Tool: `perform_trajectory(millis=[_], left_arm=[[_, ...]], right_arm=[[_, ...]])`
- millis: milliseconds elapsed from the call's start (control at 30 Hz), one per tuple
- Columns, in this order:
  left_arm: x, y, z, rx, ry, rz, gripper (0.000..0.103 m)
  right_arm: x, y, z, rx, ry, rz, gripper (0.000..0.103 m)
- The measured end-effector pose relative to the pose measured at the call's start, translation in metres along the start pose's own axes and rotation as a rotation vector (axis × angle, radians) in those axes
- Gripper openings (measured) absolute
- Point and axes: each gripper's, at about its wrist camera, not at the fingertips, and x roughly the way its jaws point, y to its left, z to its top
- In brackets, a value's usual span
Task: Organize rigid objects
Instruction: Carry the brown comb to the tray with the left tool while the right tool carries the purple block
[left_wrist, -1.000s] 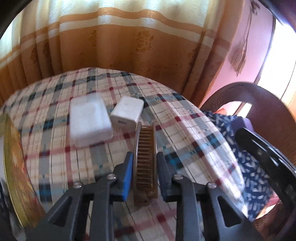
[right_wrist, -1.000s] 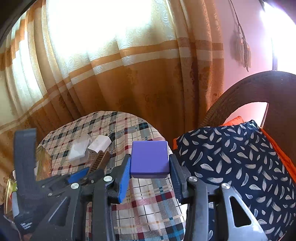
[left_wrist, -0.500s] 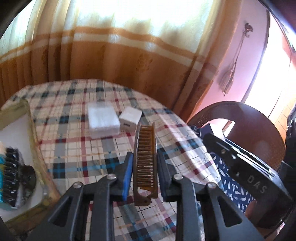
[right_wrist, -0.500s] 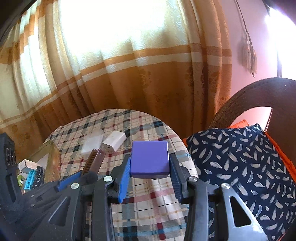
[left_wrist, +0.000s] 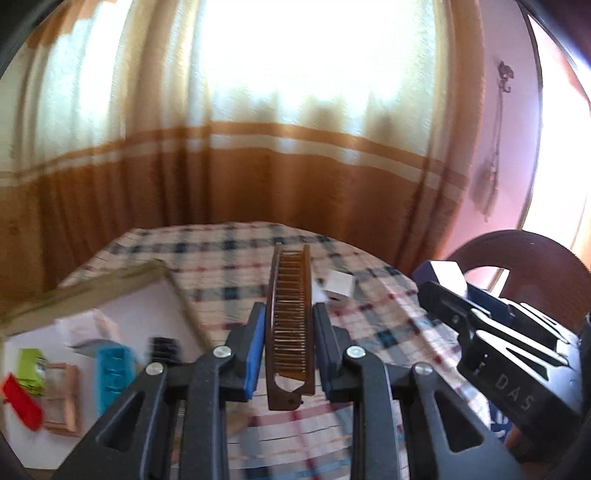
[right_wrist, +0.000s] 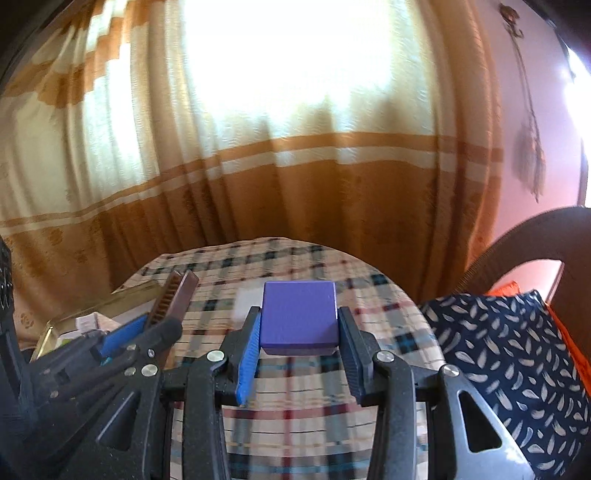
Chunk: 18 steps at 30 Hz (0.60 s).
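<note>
My left gripper (left_wrist: 289, 314) is shut on a brown comb (left_wrist: 290, 325) and holds it above the plaid table, right of a gold-rimmed tray (left_wrist: 110, 280). My right gripper (right_wrist: 298, 317) is shut on a purple box (right_wrist: 298, 317) above the table; it also shows at the right of the left wrist view (left_wrist: 443, 275). The comb and left gripper show at the left of the right wrist view (right_wrist: 177, 295). A white box (left_wrist: 341, 286) lies on the table beyond the comb.
The tray holds several small items: a teal one (left_wrist: 110, 369), a green one (left_wrist: 31, 365), a red one (left_wrist: 20, 402). The plaid tablecloth (right_wrist: 314, 387) covers a round table. A chair with a feather-print cushion (right_wrist: 509, 350) stands at the right. Curtains hang behind.
Both grippers have risen and swung left with their loads. The tray has come further into the left wrist view, and the white boxes have slid right behind the comb.
</note>
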Motion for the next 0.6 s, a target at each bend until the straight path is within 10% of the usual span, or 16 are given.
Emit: perform_trajectory(millis=[600], left_arm=[[-0.048, 0.127, -0.016, -0.197, -0.053, 0.233, 0.024]], right_arm=[[0.012, 0.122, 0.006, -0.144, -0.051, 0.205, 0.043]])
